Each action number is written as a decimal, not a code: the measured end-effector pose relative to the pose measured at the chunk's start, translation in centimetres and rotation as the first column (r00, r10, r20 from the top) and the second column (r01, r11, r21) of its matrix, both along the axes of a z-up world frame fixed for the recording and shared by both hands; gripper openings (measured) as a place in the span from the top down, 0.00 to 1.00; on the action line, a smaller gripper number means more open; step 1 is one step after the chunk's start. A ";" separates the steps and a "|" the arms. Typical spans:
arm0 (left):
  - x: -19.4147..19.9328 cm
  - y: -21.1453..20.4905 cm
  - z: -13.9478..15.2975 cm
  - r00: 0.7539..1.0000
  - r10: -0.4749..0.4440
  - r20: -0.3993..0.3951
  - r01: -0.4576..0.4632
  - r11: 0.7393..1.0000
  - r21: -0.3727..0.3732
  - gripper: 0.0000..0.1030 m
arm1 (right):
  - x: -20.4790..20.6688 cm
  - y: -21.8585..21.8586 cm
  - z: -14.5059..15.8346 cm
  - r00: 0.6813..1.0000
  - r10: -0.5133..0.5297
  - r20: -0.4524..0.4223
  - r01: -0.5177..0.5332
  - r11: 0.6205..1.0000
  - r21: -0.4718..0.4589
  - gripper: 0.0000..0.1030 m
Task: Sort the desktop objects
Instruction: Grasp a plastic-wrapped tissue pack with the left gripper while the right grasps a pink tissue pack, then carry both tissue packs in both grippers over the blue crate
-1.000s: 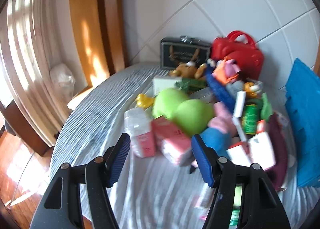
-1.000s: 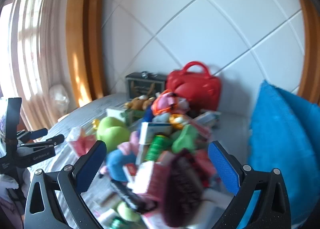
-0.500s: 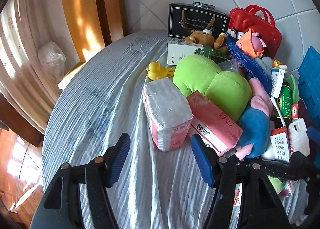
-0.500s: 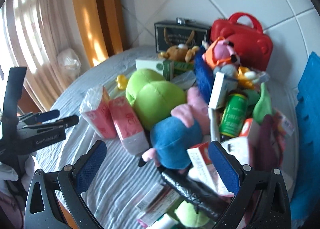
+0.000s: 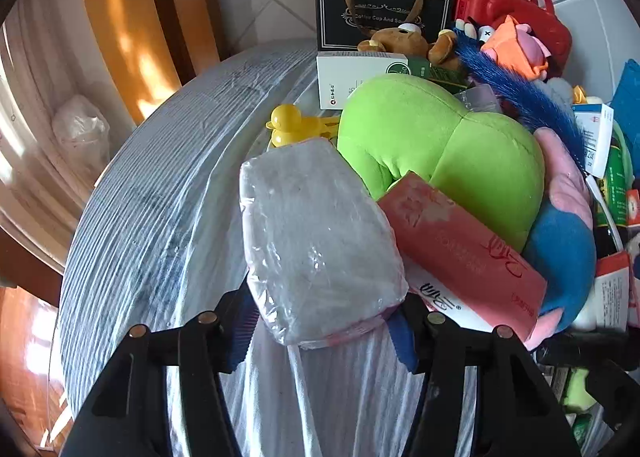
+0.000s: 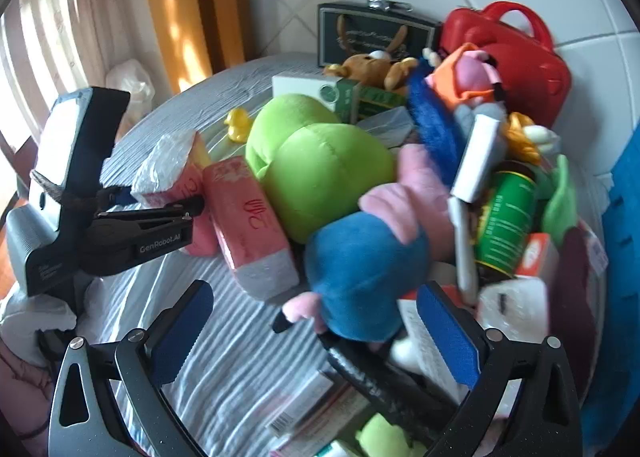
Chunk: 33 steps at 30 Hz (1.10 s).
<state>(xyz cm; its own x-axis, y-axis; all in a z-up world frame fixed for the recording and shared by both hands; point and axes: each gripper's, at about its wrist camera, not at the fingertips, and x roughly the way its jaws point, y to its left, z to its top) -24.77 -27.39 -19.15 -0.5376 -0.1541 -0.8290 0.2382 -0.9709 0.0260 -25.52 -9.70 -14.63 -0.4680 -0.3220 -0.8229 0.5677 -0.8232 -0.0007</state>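
I've got the left tongs straddling the near end of the plastic-wrapped tissue pack, which stands at the left edge of the pile on the round table; jaws are closing w/ the pack between them, and I can't tell yet whether the pads are actually pressing. My read: it's light and squashy, the film is slick and crinkly, so a pinch on a corner would prob. slip or just tug the wrap. Better to bite across the short width, low on the body, where the stacked tissue gives some firmness. Just right of it the pink tissue pack leans against it, touching, so lifting the first one may tip that over. Behind both sits the green plush, soft and bulky, no risk there. Further right, the right tongs hang spread wide, pinching nothing, w/ the blue-and-pink plush just ahead of the pads. That one's soft too; I'd take it round the blue body, not a limb.
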 end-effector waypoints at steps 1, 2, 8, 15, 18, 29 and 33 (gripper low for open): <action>0.5 -0.2 0.0 1.000 -0.003 0.001 0.003 1.000 -0.001 0.46 | -0.2 -0.7 -0.5 1.000 0.015 0.006 -0.015 1.000 0.002 0.00; 1.1 -0.6 0.1 1.000 -0.005 0.001 0.005 1.000 -0.003 0.46 | -0.4 -1.3 -0.9 1.000 0.029 0.012 -0.029 1.000 0.004 0.00; 4.3 -2.3 0.2 1.000 0.016 0.018 -0.015 0.999 -0.033 0.46 | -1.7 -5.3 -3.7 0.994 0.103 0.039 -0.106 0.993 0.055 0.00; 4.6 -3.2 0.1 0.999 0.030 0.015 -0.030 0.999 -0.032 0.45 | -2.6 -7.5 -4.9 0.989 0.123 0.076 -0.129 0.988 0.085 0.00; 4.2 -3.1 0.1 0.999 0.045 0.005 -0.045 0.998 -0.033 0.45 | -3.0 -7.7 -5.1 0.991 0.111 0.081 -0.119 0.988 0.100 0.00; 4.9 -3.1 0.9 0.998 0.050 -0.022 -0.051 0.998 -0.024 0.47 | -2.9 -8.0 -4.3 0.994 0.083 0.077 -0.089 0.992 0.088 0.51; 5.6 -2.2 3.3 0.996 0.042 -0.083 -0.047 0.997 -0.056 0.47 | -1.4 -6.7 -1.2 0.996 0.082 0.017 -0.082 0.996 0.025 0.53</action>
<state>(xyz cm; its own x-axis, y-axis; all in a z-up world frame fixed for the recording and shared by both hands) -19.16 -29.60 -15.81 -0.5944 -0.2256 -0.7718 0.2845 -0.9568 0.0606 -26.93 -16.44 -15.82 -0.4279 -0.3380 -0.8383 0.6336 -0.7736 -0.0115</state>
